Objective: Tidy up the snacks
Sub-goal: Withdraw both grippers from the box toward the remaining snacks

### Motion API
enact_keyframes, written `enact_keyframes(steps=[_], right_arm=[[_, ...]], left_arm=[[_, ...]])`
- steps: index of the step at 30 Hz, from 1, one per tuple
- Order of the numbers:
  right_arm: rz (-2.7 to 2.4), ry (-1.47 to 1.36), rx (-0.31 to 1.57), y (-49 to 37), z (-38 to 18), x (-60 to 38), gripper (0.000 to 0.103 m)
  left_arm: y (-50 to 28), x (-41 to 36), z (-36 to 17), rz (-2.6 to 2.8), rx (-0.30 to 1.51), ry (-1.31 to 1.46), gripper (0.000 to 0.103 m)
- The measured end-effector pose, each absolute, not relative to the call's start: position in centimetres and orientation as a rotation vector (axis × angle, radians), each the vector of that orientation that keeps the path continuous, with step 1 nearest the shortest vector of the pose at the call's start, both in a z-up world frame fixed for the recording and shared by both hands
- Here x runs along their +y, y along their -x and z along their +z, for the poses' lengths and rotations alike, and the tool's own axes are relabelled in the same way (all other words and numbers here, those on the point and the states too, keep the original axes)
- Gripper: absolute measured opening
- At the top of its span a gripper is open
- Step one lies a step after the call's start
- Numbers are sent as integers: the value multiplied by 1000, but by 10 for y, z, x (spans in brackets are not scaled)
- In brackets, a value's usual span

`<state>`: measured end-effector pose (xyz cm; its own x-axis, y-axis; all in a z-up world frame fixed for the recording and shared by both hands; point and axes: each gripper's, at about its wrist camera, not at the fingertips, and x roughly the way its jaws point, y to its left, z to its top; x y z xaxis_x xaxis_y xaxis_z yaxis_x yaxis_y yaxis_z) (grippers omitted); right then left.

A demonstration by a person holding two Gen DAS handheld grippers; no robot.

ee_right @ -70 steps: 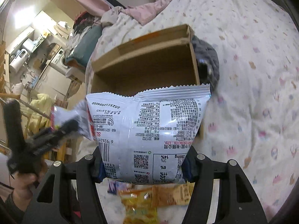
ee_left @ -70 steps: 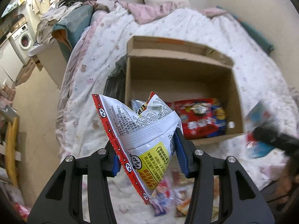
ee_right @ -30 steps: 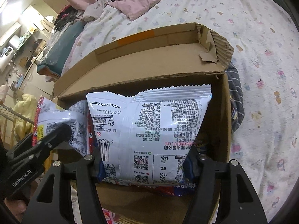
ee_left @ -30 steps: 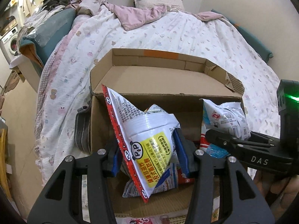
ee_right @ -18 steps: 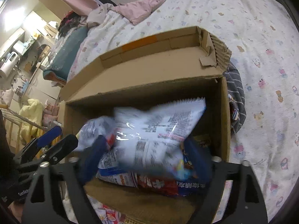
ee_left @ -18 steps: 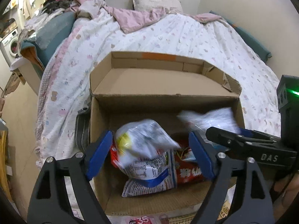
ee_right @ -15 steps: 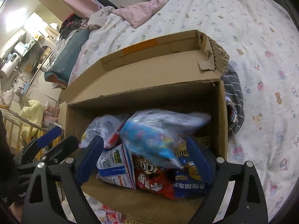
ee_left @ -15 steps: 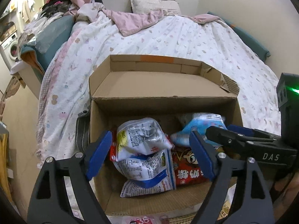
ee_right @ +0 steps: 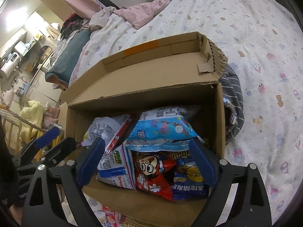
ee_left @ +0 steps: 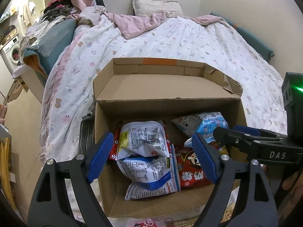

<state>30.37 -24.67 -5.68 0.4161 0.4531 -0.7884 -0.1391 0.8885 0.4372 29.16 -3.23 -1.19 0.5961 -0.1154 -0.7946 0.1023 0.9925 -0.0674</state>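
Observation:
An open cardboard box (ee_left: 164, 90) (ee_right: 219, 117) stands on the bed. In it lie several snack bags: a white and yellow bag (ee_left: 144, 140) (ee_right: 106, 126) at the left, a light blue bag (ee_left: 204, 123) (ee_right: 161, 130) at the right, a red bag (ee_left: 189, 168) (ee_right: 151, 172) and a white and blue bag (ee_left: 151, 176) (ee_right: 115, 166) beneath. My left gripper (ee_left: 151, 157) is open and empty above the box's front. My right gripper (ee_right: 145, 160) is open and empty beside it; it also shows in the left wrist view (ee_left: 246, 138).
The bed (ee_left: 170, 37) with a patterned quilt surrounds the box. A grey striped cloth (ee_right: 233, 102) lies against the box's right side. More snack packets (ee_left: 144, 223) (ee_right: 109, 215) lie in front of the box. Furniture and a washing machine (ee_left: 11, 53) stand left.
Both grippers opened and let go of their bags. The white and yellow bag and the light blue bag dropped into the box and now rest on the other snacks.

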Motion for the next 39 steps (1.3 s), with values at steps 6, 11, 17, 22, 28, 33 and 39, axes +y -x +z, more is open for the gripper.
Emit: enact_keyframes(steps=[6, 11, 17, 22, 28, 33, 39], right_arm=[[363, -347, 1067, -288, -47, -258, 92], [376, -410, 1064, -274, -39, -258, 92], [404, -311, 1008, -247, -16, -243, 92], [413, -279, 980, -223, -5, -241, 92], [418, -270, 1017, -195, -15, -242, 92], [427, -283, 1058, -173, -28, -247, 92], [393, -308, 1096, -153, -44, -264, 92]], left_arm=[[-278, -28, -7, -113, 911, 14, 82], [-262, -22, 3, -110, 956, 65, 82], [-231, -5, 21, -64, 921, 70, 82], [-205, 8, 16, -41, 949, 96, 82], [-177, 9, 12, -51, 962, 120, 82], [-160, 8, 8, -52, 961, 137, 82], [-151, 19, -3, -14, 963, 150, 82]])
